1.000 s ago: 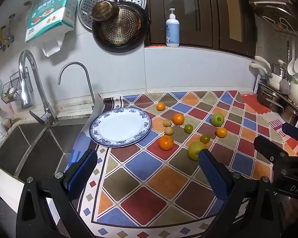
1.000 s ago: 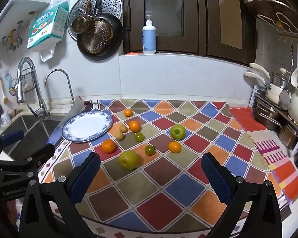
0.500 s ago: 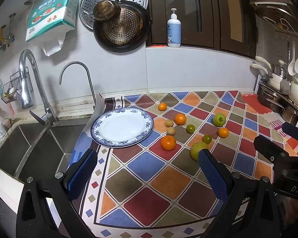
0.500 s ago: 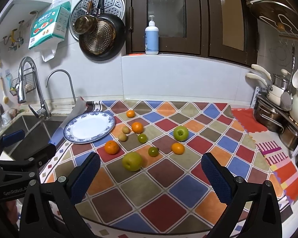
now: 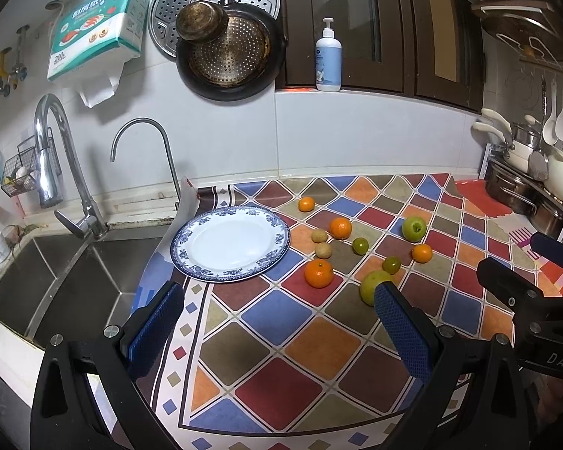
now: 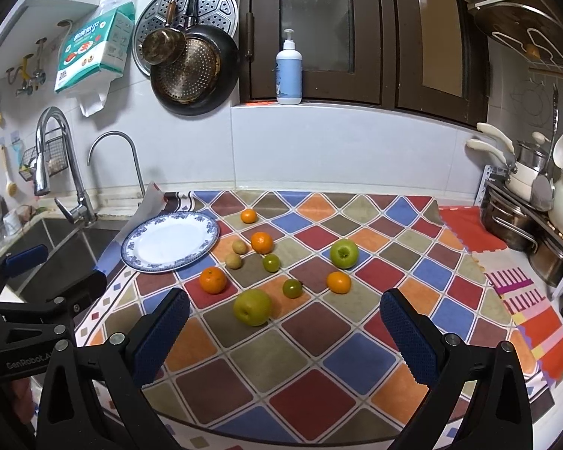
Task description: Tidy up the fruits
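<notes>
the left gripper [image 5: 277,322] hangs low in the frame of its own view with its jaws spread wide and nothing between them, above the checkered mat [image 5: 300,367]. the right gripper [image 6: 283,326] is likewise wide open and empty at the bottom of its view, over the same mat.

the plate [image 5: 191,258] sits left of centre in the left view, bare, its left edge near the sink [image 5: 56,281]. all the fruit lies loose on the mat, right of the plate. in the right view: a small orange [image 6: 249,216] sits farthest back, above centre; a second orange [image 6: 262,242] is just below it, with two brown fruits [image 6: 239,246] just to its left, one behind the other. a small green fruit [image 6: 271,262] lies just below and right of that orange. a green apple [image 6: 343,253] sits right of centre, well apart from the plate, with an orange [image 6: 339,282] just below it. another small green fruit [image 6: 292,287] lies left of that orange. a large orange [image 6: 213,279] sits just below the plate's right edge. a yellow-green apple [image 6: 252,306] is nearest the camera, between the right gripper's fingers in the picture but lying beyond their tips.

in the left view the right blue pad [image 5: 401,326] covers part of the yellow-green apple.
</notes>
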The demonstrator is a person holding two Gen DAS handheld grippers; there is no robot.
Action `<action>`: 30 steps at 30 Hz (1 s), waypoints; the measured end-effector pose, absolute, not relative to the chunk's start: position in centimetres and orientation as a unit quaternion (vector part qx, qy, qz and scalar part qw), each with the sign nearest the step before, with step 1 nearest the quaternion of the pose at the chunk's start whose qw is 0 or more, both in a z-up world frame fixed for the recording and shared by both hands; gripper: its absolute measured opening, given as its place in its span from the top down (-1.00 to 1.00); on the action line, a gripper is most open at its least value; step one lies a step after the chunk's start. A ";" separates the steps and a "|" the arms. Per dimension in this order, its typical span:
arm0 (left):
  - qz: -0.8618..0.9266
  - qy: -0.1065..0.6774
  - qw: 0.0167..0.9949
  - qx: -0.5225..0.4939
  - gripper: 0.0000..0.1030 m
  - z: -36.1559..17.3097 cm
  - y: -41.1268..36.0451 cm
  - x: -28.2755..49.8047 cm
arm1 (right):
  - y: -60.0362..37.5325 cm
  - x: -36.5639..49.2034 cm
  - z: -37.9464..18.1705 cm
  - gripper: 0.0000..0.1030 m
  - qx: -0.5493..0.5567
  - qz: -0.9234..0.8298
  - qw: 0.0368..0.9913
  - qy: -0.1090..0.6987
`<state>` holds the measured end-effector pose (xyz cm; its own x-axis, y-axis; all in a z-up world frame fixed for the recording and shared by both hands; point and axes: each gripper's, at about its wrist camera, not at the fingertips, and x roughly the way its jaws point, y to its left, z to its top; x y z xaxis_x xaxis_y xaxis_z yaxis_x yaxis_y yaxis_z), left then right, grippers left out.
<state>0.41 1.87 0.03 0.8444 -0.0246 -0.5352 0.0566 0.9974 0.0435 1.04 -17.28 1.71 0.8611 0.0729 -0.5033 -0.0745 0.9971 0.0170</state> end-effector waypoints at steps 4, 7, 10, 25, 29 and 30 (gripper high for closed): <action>-0.022 0.279 0.960 0.029 -1.00 0.1 1.9 0.5 | -17.1 1.1 1.8 -0.99 -0.002 0.038 0.965 0.260; -0.022 0.279 0.960 0.030 -1.00 0.2 1.9 0.6 | -17.4 1.1 1.6 -0.99 -0.002 0.038 0.965 0.260; -0.022 0.279 0.960 0.029 -1.00 0.2 1.9 0.6 | -17.3 1.1 1.7 -0.99 -0.001 0.040 0.965 0.260; -0.022 0.280 0.959 0.029 -1.00 0.2 2.2 1.0 | -17.2 1.2 1.5 -0.99 -0.002 0.039 0.965 0.259; -0.022 0.280 0.959 0.029 -1.00 0.1 2.2 1.0 | -17.4 1.1 1.5 -0.99 -0.002 0.039 0.965 0.260; -0.023 0.281 0.959 0.029 -1.00 0.1 2.2 1.1 | -17.6 1.1 1.4 -0.99 -0.002 0.039 0.965 0.260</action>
<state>1.14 2.23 0.12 0.8406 -0.0275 -0.5410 0.0598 0.9973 0.0422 1.06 -17.62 1.39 0.8622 0.0747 -0.5010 -0.0766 0.9969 0.0168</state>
